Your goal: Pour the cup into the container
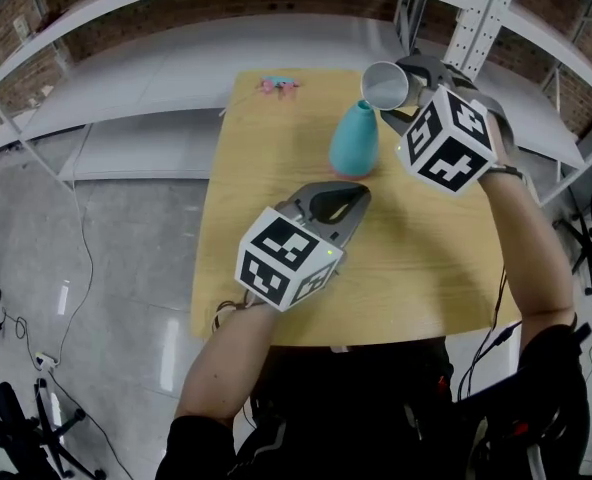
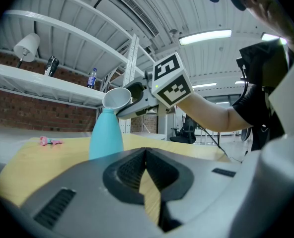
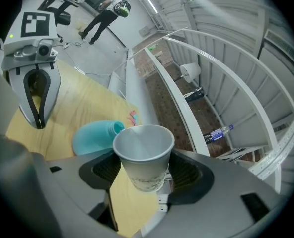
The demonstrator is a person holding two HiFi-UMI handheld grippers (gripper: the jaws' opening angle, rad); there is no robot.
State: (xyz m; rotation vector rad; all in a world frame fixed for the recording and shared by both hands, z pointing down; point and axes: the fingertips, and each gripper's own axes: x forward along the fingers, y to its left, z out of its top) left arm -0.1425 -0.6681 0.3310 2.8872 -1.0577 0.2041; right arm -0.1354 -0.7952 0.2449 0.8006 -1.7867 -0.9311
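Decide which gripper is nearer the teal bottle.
Right. The right gripper holds the cup tilted just over the mouth of the bottle. The left gripper is shut, clear of the bottle, on the person's side.

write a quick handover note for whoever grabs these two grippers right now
Right gripper: shut on the white paper cup, which is tipped over with its rim just above the mouth of the teal container.
Left gripper: shut, holding nothing, over the table on the near side of the container.
Container: upright on the table. A small pink item lies at the far edge, not involved.
Done: cup picked up, carried to the container and tilted.
The cup looks empty inside and no stream shows. I cannot tell whether anything went in.
Left: finish or confirm the pour, then set the cup down upright.
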